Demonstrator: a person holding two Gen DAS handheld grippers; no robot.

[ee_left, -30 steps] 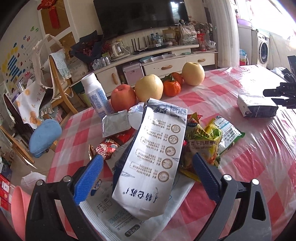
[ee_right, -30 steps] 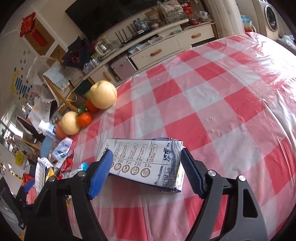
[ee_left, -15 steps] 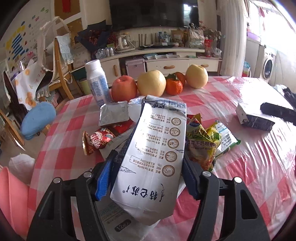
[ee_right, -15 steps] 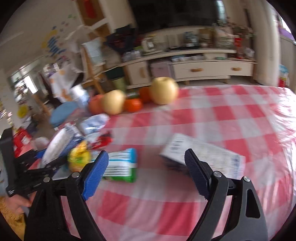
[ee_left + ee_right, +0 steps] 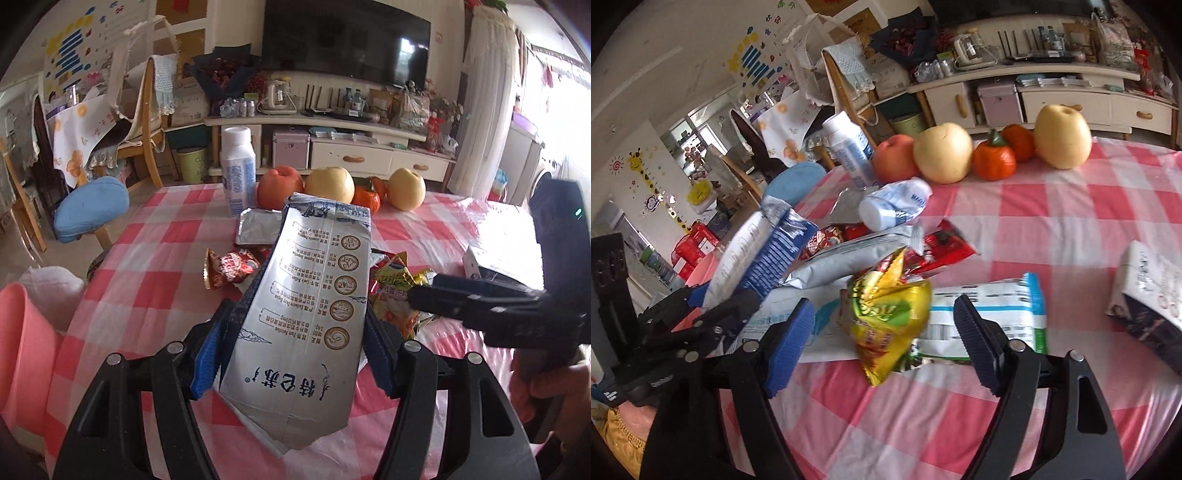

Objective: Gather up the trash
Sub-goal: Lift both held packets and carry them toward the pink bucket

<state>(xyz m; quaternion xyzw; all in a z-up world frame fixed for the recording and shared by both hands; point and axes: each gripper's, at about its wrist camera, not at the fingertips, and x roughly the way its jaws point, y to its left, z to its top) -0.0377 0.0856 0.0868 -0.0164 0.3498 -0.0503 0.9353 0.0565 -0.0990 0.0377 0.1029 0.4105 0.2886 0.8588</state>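
The left gripper has its jaws closed on the grey flattened milk carton, lifted above the bench. The right gripper has jaws open w/ the crumpled yellow snack wrapper between them; close gently, low on the wrapper, approx. at its middle.

A flattened grey milk carton sits clamped between the left gripper fingers, above a red-and-white checked table. The right gripper straddles a crumpled yellow snack bag, beside a white-and-green wrapper. Behind, pale pears flank small oranges near the table's far edge.
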